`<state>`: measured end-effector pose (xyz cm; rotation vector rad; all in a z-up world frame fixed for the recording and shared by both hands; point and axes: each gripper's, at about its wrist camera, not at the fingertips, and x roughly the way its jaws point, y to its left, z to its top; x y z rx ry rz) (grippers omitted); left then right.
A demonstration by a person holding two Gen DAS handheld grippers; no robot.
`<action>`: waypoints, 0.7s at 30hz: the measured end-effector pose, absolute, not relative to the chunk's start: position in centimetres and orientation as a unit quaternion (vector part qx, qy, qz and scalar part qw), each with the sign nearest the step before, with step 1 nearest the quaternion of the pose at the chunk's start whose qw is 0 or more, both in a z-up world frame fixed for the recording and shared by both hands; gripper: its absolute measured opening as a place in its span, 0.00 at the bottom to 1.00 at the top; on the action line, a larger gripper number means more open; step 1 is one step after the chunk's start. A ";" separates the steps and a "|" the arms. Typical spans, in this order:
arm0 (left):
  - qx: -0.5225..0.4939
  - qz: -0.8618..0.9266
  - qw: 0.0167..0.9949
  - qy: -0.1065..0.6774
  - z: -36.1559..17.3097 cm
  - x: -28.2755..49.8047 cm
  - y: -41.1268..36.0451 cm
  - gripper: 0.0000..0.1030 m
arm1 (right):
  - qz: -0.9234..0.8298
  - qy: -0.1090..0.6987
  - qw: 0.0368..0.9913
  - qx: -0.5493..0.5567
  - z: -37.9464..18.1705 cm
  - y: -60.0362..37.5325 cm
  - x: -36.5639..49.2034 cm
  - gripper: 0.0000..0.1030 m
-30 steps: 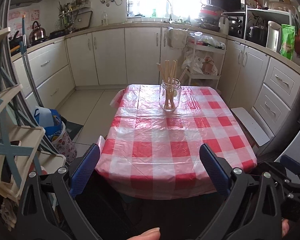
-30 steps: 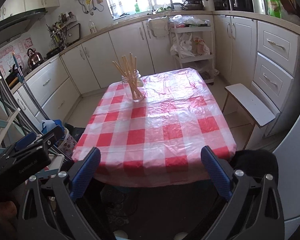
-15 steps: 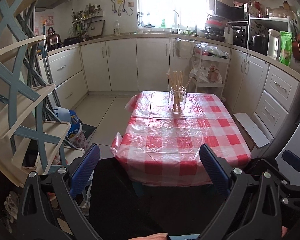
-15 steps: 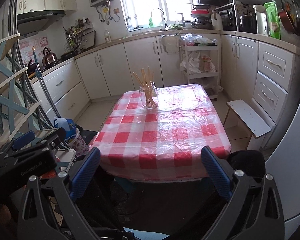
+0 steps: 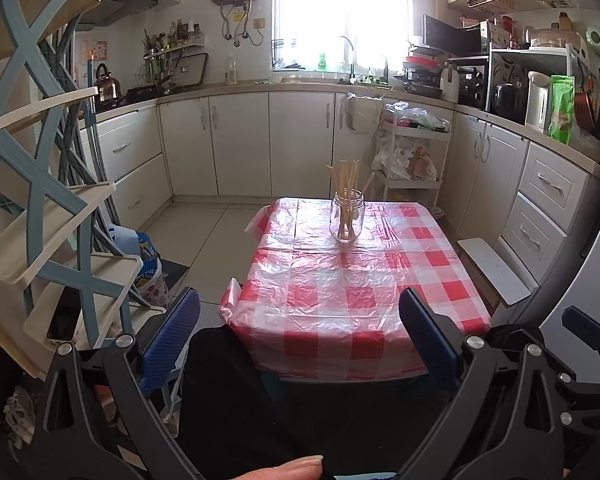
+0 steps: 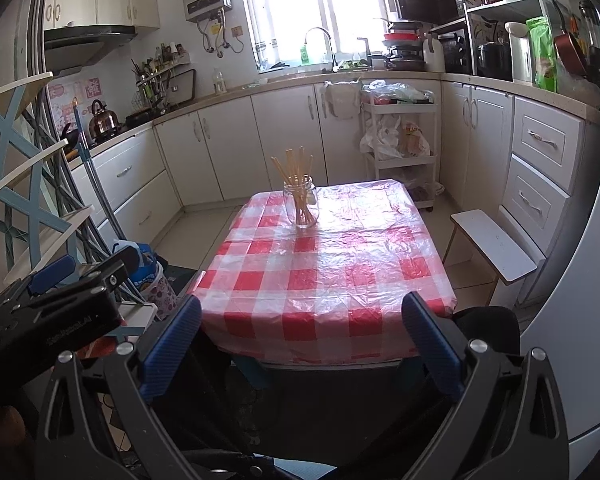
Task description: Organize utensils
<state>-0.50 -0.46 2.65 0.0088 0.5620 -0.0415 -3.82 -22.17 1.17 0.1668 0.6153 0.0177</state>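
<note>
Left wrist view: the left gripper (image 5: pixel 300 332) hangs with jaws spread wide and empty, short of the near edge of the red-and-white checked plastic tablecloth (image 5: pixel 340 296), whose bare surface fills the gap between the fingers. Left of the jaws stands a blue-and-cream tiered rack (image 5: pixel 56 216); right of them, a white low bench (image 5: pixel 494 272). Right wrist view: the right gripper (image 6: pixel 300 332) is equally wide and empty. Ahead, well beyond both jaws, a clear glass jar (image 5: pixel 346 222) holds upright wooden chopsticks (image 5: pixel 345 184).
</note>
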 end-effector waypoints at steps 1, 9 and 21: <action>0.005 -0.020 0.961 0.277 2.7 -0.5 -0.4 0.93 | 0.010 0.302 0.950 0.082 1.1 -22.2 -3.8 0.93; 0.004 -0.017 0.961 0.277 3.0 -0.8 -0.5 0.93 | 0.009 0.302 0.950 0.082 1.1 -22.3 -4.0 0.93; 0.000 -0.014 0.960 0.279 2.9 -0.5 -0.2 0.93 | 0.010 0.303 0.950 0.082 1.2 -22.0 -4.1 0.93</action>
